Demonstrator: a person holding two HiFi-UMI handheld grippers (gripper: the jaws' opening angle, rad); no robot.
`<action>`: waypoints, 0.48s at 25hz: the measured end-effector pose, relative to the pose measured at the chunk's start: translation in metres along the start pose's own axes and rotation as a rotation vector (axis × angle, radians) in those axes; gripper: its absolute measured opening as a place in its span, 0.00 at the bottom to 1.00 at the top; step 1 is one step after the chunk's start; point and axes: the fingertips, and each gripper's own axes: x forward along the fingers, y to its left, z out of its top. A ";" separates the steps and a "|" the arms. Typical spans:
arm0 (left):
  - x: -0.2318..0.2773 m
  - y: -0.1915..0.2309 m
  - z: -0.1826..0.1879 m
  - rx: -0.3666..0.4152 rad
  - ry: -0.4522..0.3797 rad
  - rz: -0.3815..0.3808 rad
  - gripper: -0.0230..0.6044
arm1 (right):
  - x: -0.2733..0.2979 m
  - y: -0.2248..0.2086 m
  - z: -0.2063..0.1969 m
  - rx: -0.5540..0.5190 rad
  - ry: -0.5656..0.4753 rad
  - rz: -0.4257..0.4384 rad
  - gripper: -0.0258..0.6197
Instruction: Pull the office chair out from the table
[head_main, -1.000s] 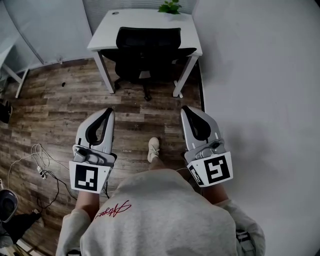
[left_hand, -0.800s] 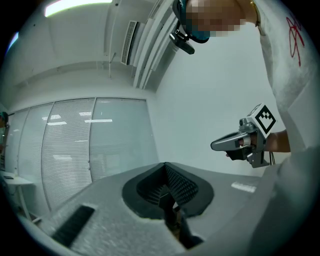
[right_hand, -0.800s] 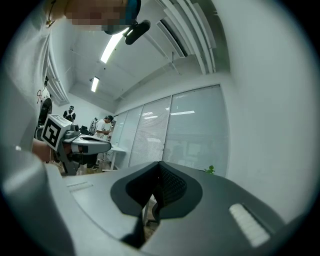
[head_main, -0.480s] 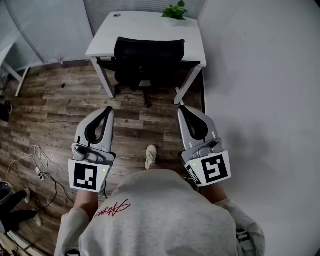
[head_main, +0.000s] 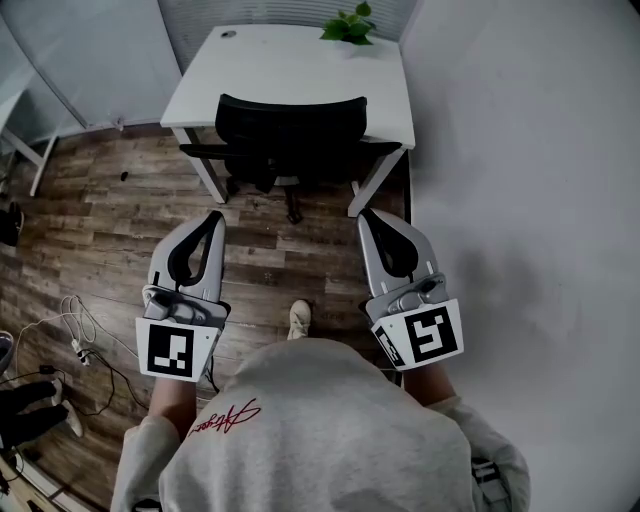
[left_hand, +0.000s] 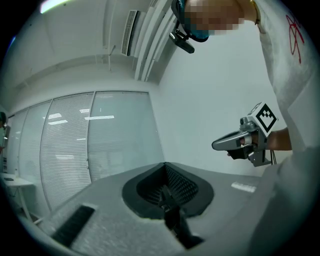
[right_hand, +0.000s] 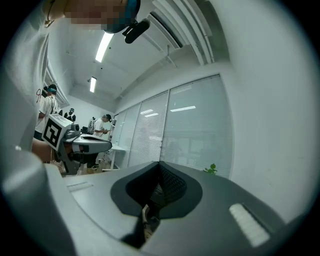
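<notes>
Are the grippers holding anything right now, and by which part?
Nothing is held. The left gripper and right gripper are both shut and empty, apart from the black office chair at the white rectangular table.

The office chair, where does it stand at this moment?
In the head view the office chair stands at top centre, its seat pushed under the white table, with the white wall close on the right.

light: even, bright, ceiling strip lamps (right_hand: 104, 46) | edges: fisheye-bent, dark corners | focus: near foreground soft
</notes>
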 end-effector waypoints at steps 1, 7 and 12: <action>0.005 0.002 -0.001 0.000 0.002 0.002 0.04 | 0.004 -0.004 -0.001 0.002 0.002 0.002 0.04; 0.036 0.012 -0.009 0.003 0.012 0.018 0.04 | 0.028 -0.028 -0.010 0.004 0.013 0.019 0.04; 0.055 0.017 -0.015 0.004 0.018 0.028 0.04 | 0.042 -0.044 -0.018 0.010 0.022 0.026 0.04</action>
